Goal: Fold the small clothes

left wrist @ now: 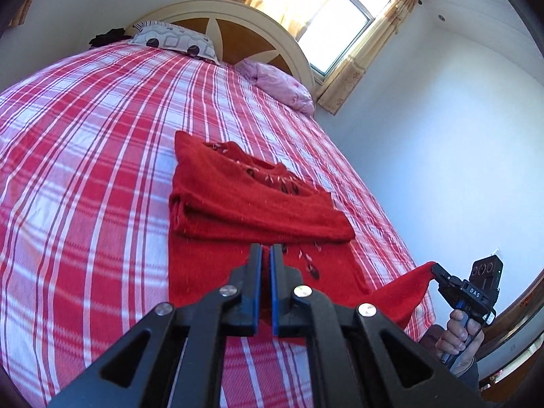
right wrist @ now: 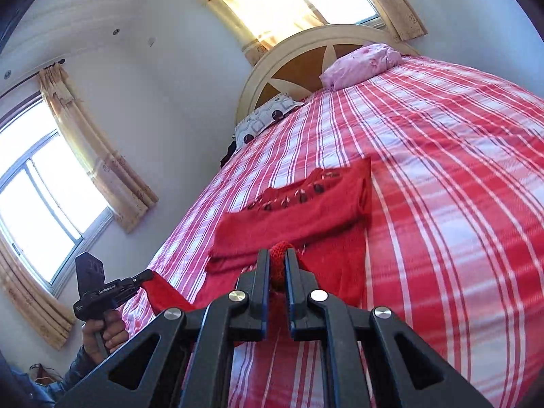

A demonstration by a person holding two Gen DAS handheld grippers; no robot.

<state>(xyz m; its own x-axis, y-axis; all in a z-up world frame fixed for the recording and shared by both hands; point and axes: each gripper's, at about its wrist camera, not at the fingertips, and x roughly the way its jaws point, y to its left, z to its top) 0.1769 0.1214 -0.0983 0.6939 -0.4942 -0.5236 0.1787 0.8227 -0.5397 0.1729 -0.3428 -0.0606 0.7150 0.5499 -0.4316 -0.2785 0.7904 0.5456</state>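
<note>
You hold the red sweater (left wrist: 258, 197) hem, both the left gripper (left wrist: 266, 250) and right gripper (right wrist: 277, 255) pinched on it; next, carry it far, over the folded sleeves.

The dark item (left wrist: 108, 38) beside the patterned pillow (left wrist: 176, 41) is too small to identify.

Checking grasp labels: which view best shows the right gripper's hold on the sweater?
Left wrist view: right gripper seen side-on, pinching a sweater corner. Its own camera shows only red knit bunched between its fingers.
</note>
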